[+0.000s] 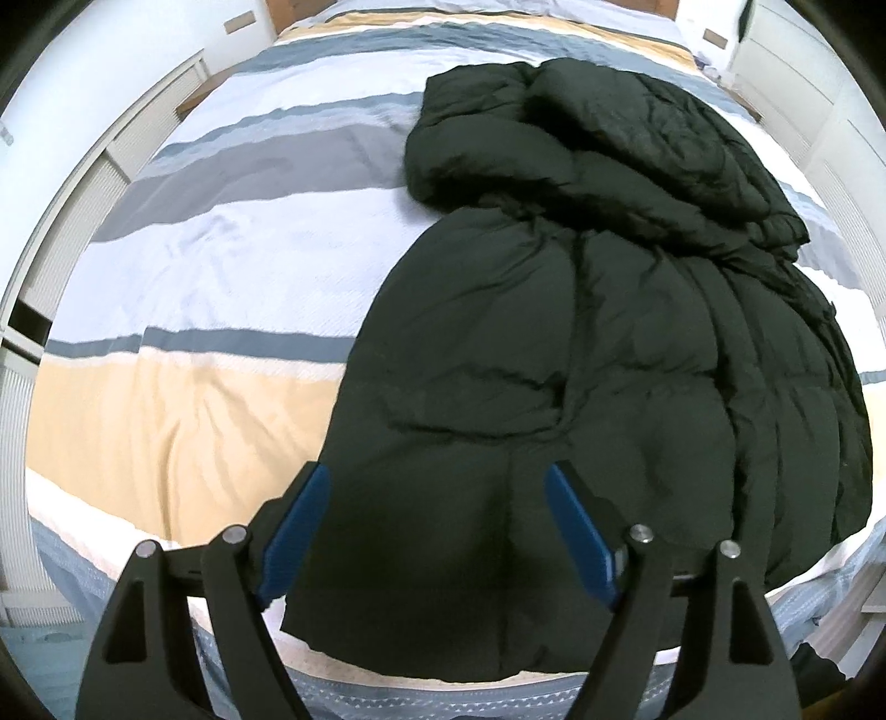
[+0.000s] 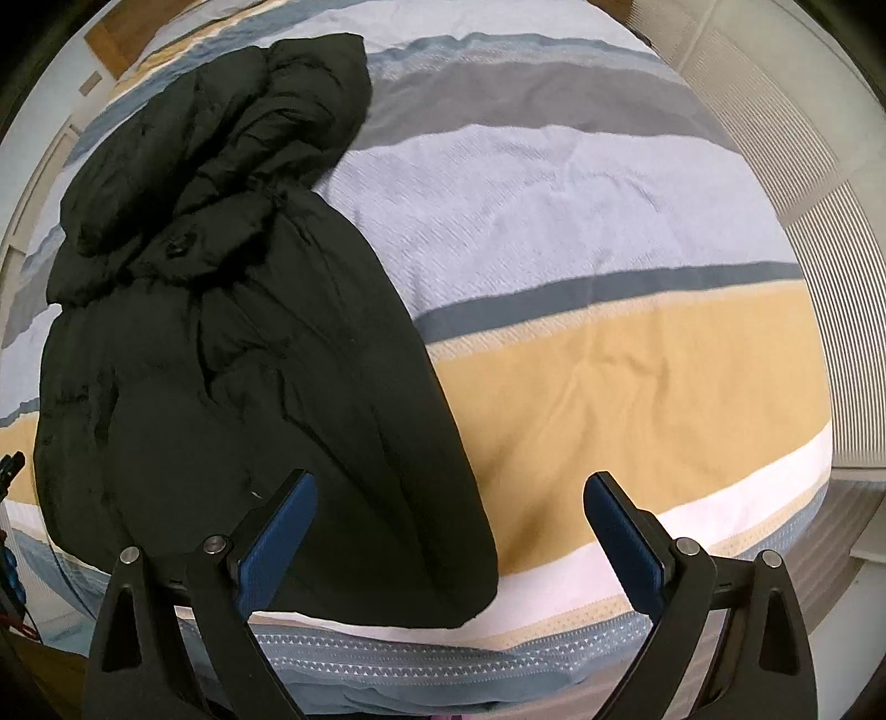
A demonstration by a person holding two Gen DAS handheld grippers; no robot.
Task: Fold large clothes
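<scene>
A large black puffer jacket (image 1: 581, 343) lies lengthwise on a striped bed, hood (image 1: 581, 127) at the far end, hem at the near edge. My left gripper (image 1: 437, 482) is open, hovering above the jacket's hem, holding nothing. In the right wrist view the jacket (image 2: 238, 343) fills the left side, folded narrow. My right gripper (image 2: 448, 493) is open and empty, above the jacket's near right corner and the bedspread.
The bed (image 1: 183, 260) has a cover with white, grey, blue and tan stripes (image 2: 609, 277). White wardrobe or slatted panels stand on the left (image 1: 66, 238) and on the right (image 2: 803, 183). A wooden headboard (image 1: 470, 5) is at the far end.
</scene>
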